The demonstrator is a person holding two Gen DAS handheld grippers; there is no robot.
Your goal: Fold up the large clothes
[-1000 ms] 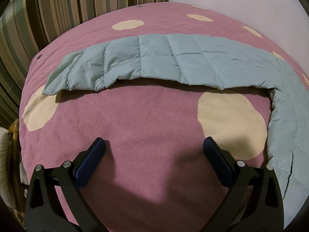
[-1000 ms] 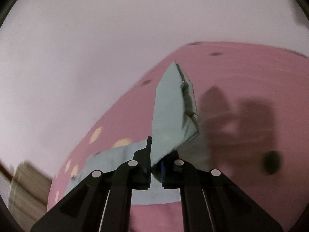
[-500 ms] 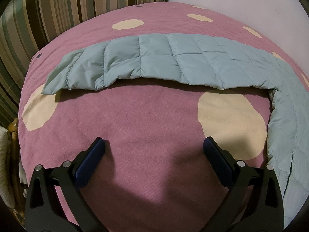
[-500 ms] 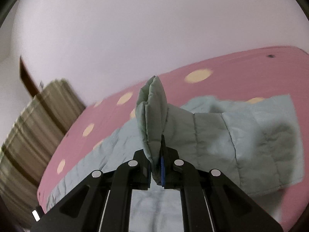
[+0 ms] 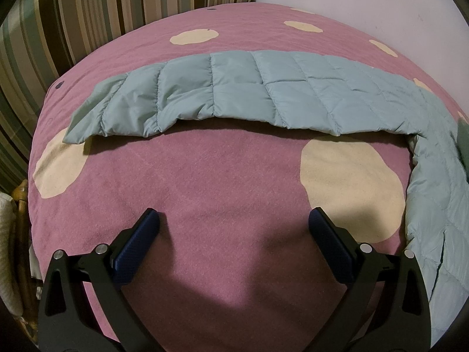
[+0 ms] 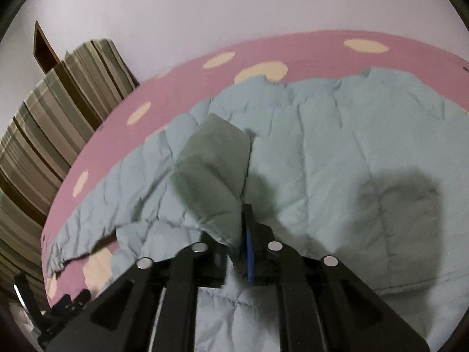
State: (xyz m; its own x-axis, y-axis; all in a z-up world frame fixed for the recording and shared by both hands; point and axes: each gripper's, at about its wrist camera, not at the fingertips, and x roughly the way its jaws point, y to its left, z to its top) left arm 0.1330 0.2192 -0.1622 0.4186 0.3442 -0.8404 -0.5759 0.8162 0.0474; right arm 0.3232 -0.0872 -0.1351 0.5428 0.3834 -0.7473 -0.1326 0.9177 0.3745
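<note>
Quilted pale-blue jacket [image 5: 263, 94] lies spread on the pink bedspread [image 5: 222, 182] with cream dots; one sleeve stretches across the left wrist view. Right gripper [image 6: 239, 252] clenched on a folded sleeve end [image 6: 211, 173], raised over the jacket body, seen only in its own view. Left gripper [image 5: 233, 226] released, jaws wide over bare bedspread. Striped curtain [image 5: 73, 14] behind, white wall [image 6: 205, 8] beyond.
</note>
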